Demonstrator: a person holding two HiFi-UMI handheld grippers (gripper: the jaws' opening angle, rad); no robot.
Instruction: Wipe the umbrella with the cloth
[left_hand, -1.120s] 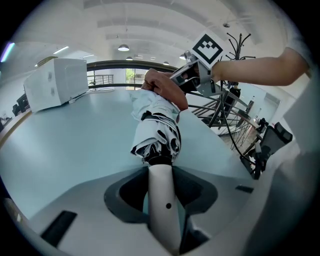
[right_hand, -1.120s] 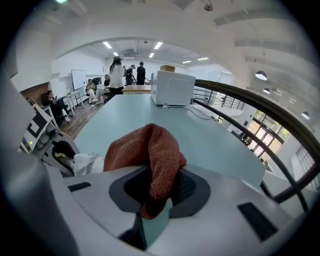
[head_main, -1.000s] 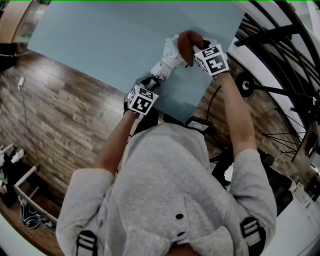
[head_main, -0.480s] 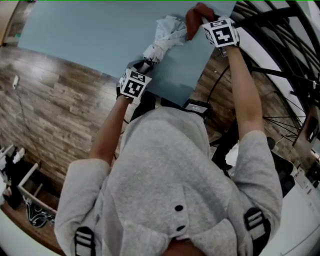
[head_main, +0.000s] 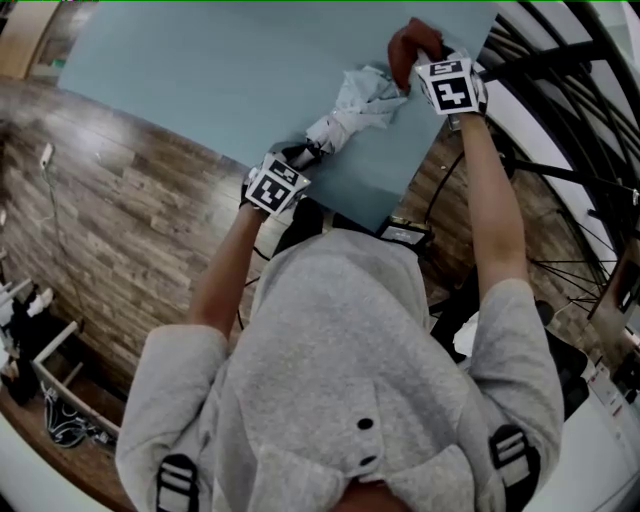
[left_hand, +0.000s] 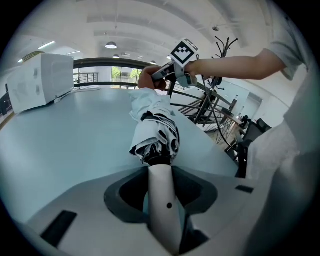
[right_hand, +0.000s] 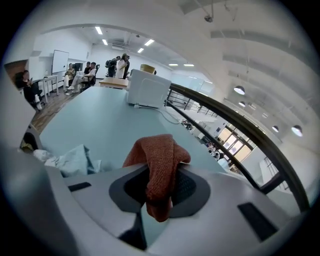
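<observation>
Right gripper (right_hand: 160, 192) shifted outward along the umbrella (left_hand: 156, 130), past the loose canopy end.

- Left gripper (left_hand: 161, 197): clenched on the umbrella's white handle (left_hand: 164, 215); the folded canopy extends ahead of its jaws, over the table (head_main: 200, 80).
- Right gripper: grasping the rust cloth (right_hand: 159, 165), canopy fabric just left of its jaws.
- Step: wiping stroke, apparently at its end.
- Next: bring the cloth back onto the canopy.

No readable txt anywhere.
Only b/w square marker patterns, on left cube (head_main: 276, 187) & right cube (head_main: 452, 85); no letters, nos. or brand names legible.
</observation>
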